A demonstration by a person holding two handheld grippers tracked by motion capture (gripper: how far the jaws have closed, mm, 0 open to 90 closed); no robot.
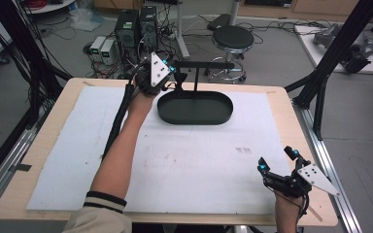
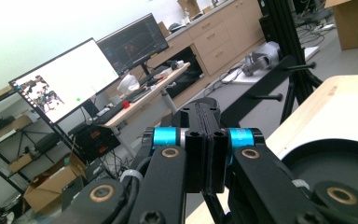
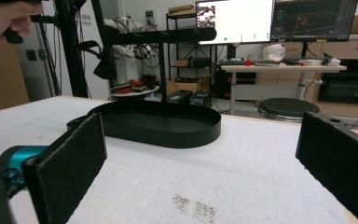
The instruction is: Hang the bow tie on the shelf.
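The left tool [image 1: 171, 73], jaws pressed together on nothing, is held beside the crossbar of the black stand [image 1: 194, 108] at the desk's [image 1: 281, 107] far edge. The right tool [image 1: 277, 166], jaws apart, is kept idle near the front corner.

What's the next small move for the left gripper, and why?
Probably lift it clear of the stand. The left gripper is shut with nothing seen between its jaws, up by the left end of the crossbar above the tray. The right gripper waits open near the table's edge.
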